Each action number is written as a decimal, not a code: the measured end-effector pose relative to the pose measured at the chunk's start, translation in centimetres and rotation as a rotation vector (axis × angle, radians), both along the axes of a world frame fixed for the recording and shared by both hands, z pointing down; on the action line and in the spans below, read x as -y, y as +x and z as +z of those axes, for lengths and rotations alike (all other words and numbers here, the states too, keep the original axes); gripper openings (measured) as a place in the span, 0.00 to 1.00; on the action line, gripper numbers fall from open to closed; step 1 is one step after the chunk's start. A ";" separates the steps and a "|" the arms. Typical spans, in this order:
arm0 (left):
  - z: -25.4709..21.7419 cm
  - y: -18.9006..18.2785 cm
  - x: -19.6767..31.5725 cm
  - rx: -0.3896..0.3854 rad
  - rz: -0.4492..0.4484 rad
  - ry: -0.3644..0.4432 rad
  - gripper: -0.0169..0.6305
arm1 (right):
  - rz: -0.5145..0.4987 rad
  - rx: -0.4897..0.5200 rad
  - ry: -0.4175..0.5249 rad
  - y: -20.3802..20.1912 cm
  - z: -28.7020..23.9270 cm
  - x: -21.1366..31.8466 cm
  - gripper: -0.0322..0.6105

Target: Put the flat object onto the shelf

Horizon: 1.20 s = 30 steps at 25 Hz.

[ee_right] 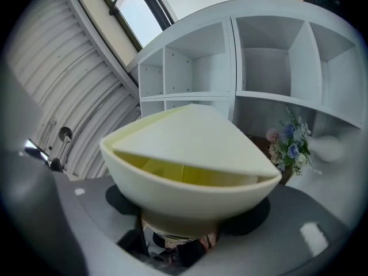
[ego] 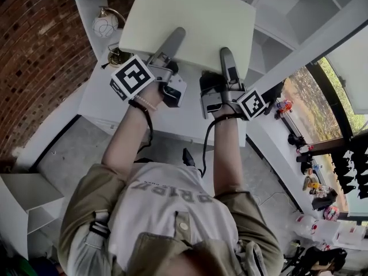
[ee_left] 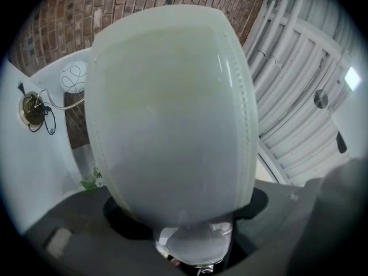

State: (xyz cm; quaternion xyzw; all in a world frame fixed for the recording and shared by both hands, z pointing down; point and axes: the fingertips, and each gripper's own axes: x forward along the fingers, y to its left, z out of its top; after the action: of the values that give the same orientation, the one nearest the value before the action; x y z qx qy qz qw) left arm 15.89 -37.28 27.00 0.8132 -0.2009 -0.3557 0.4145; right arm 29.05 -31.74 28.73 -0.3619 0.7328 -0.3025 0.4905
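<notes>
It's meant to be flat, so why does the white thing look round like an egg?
Left gripper view: the wide-angle lens bulges the flat object, which sits very close and looks soft. Right gripper view: it curves like a bowl. Head view: it looks flat, with nearly straight edges.

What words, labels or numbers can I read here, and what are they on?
Nothing reads clearly.
On the shirt: pale upside-down letters, too blurred to read.
On the left cube and right cube: black-and-white square patterns, no words.
On the flat board: no print.
</notes>
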 end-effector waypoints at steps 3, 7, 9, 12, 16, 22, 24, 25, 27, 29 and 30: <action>-0.3 0.4 1.6 0.000 -0.003 -0.002 0.59 | -0.007 0.001 -0.005 0.4 -0.3 1.8 0.60; -0.3 0.6 3.1 0.005 -0.006 -0.015 0.59 | -0.009 0.009 -0.019 0.7 -0.3 3.2 0.60; -0.3 0.7 3.5 0.006 -0.005 -0.018 0.59 | -0.008 0.012 -0.022 0.7 -0.3 3.6 0.60; -0.3 1.0 4.5 0.004 -0.004 -0.027 0.59 | 0.000 0.016 -0.034 1.0 -0.3 4.5 0.60; -0.3 1.2 6.4 0.010 0.003 -0.046 0.59 | 0.016 0.031 -0.060 1.2 -0.2 6.2 0.59; 0.0 1.9 9.1 0.026 0.038 -0.060 0.59 | 0.058 0.050 -0.098 1.8 0.2 8.5 0.59; 0.1 2.3 9.7 0.026 0.051 -0.065 0.59 | 0.069 0.047 -0.106 2.1 0.2 9.0 0.59; 0.1 2.4 10.0 0.026 0.056 -0.068 0.59 | 0.073 0.046 -0.111 2.2 0.2 9.3 0.59; 0.3 2.5 10.6 0.023 0.062 -0.074 0.59 | 0.079 0.047 -0.117 2.2 0.1 9.9 0.59; 0.3 2.5 11.2 0.021 0.069 -0.078 0.60 | 0.088 0.052 -0.120 2.2 0.0 10.4 0.58; 0.3 2.5 11.5 0.021 0.074 -0.078 0.60 | 0.097 0.056 -0.122 2.3 0.0 10.7 0.58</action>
State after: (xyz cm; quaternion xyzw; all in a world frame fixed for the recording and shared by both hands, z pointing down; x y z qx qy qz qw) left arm 18.38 -48.77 27.33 0.8069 -0.1890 -0.3233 0.4567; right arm 31.33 -42.40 28.73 -0.4176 0.6807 -0.3325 0.5017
